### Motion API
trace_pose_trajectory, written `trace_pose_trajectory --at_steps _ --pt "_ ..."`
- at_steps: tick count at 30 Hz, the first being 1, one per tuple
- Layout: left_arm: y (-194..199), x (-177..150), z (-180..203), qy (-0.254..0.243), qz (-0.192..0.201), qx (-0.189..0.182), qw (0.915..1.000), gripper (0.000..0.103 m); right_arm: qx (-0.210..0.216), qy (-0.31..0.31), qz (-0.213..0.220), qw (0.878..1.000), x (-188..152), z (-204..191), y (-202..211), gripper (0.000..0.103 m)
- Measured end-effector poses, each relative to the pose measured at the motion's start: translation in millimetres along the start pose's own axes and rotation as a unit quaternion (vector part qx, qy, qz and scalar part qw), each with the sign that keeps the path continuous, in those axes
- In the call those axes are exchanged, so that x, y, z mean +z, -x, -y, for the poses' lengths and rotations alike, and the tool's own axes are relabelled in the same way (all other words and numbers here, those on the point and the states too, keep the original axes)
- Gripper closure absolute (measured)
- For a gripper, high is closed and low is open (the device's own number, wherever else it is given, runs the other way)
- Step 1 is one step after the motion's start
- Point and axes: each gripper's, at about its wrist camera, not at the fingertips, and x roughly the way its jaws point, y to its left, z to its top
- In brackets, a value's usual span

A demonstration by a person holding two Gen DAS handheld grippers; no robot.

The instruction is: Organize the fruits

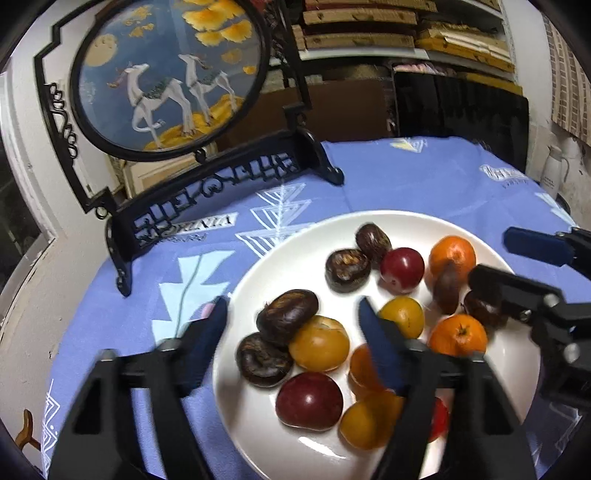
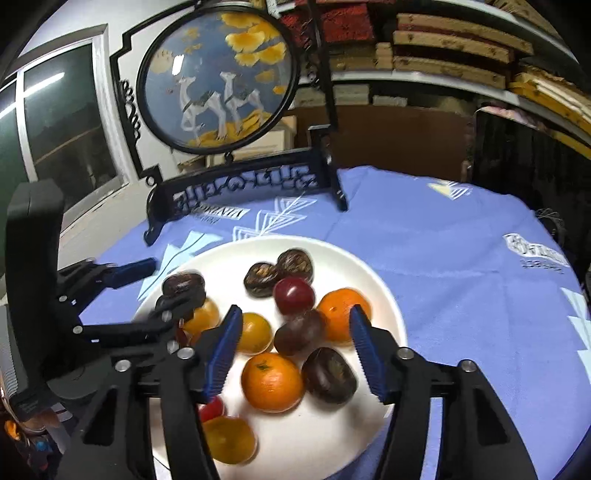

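A white plate (image 1: 280, 258) (image 2: 332, 254) on the blue cloth holds several fruits: dark brown ones (image 1: 287, 311) (image 2: 329, 374), red plums (image 1: 309, 400) (image 2: 294, 294), yellow ones (image 1: 319, 343) (image 2: 254, 331) and orange tangerines (image 1: 458, 334) (image 2: 272, 382). My left gripper (image 1: 293, 325) is open above the plate's left part, its fingers on either side of a dark fruit and a yellow one. My right gripper (image 2: 295, 338) is open above the plate, fingers either side of a tangerine and dark fruits. The right gripper also shows in the left wrist view (image 1: 509, 258), open.
A black carved stand with a round painted panel (image 1: 166, 70) (image 2: 218, 77) stands on the cloth behind the plate. The blue patterned tablecloth (image 1: 424, 177) (image 2: 461, 266) spreads right of the plate. Shelves with boxes (image 1: 369, 29) lie behind. A white jug (image 1: 554, 170) stands at far right.
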Motion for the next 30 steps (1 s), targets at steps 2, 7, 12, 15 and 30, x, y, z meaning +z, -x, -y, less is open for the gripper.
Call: trace_pose_trajectory --at_steps 2,7,12,15,30 --pt "6.4 0.6 -1.7 0.000 0.009 0.000 1.0000 0.022 0.008 -0.010 0.018 1.000 1.9 0.6 12.3 0.033" --pt "36.2 -6.9 -7.4 0.002 0.044 0.003 0.9990 0.009 0.008 -0.025 0.079 0.997 -6.2 -4.2 55.0 0.014" --pt "73.3 -24.8 -18.2 0.010 0.082 0.006 0.9966 0.006 -0.029 -0.018 0.111 0.993 -35.5 -7.3 88.8 0.013" --pt "91.7 -33.2 -28.8 0.037 0.109 -0.003 0.9933 0.006 -0.045 -0.014 0.126 0.991 -58.9 -10.9 100.9 0.011" --pt "94.9 -45.1 -24.7 0.036 0.110 -0.030 0.9929 0.006 -0.043 0.018 0.098 0.994 -84.7 -28.2 91.7 0.008"
